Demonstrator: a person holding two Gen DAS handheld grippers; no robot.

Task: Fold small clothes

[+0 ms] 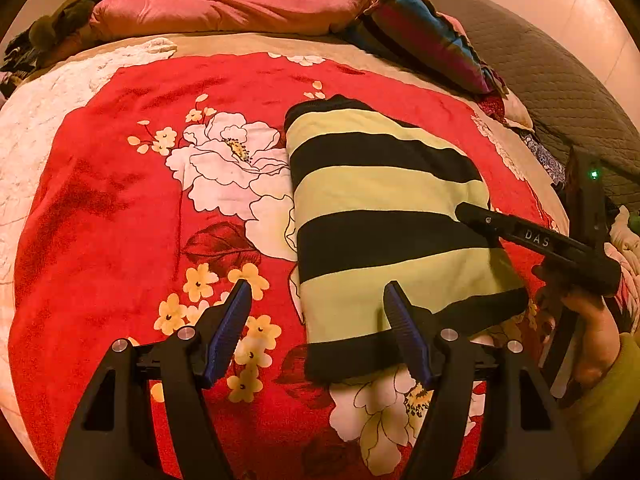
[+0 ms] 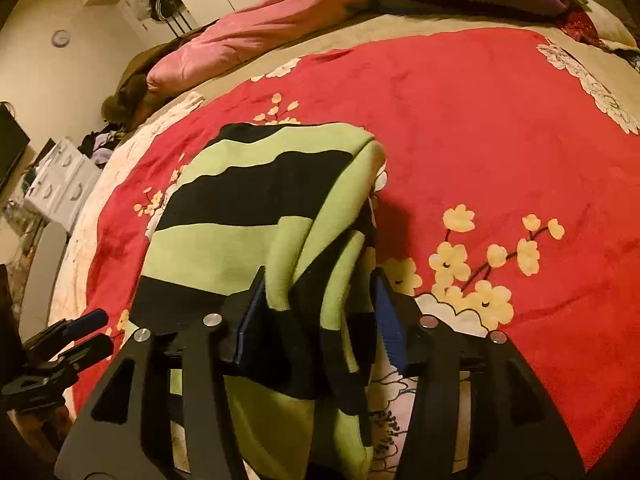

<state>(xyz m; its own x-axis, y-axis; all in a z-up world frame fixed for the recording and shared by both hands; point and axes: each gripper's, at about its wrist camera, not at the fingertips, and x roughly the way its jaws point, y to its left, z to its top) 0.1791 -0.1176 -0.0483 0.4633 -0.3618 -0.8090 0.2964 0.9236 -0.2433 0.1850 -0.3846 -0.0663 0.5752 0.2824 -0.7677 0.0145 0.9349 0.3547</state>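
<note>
A small garment with lime-green and black stripes lies folded into a long rectangle on the red flowered blanket. My left gripper is open; its right finger rests over the garment's near edge, its left finger over the blanket. My right gripper is open, with the garment's right edge bunched between its fingers but not pinched. In the left wrist view the right gripper lies at the garment's right side, its jaws unclear there. The left gripper shows at lower left in the right wrist view.
A pink pillow and a striped multicolour pillow lie at the head of the bed. A grey quilted cover is at the right. White drawers and clutter stand beside the bed.
</note>
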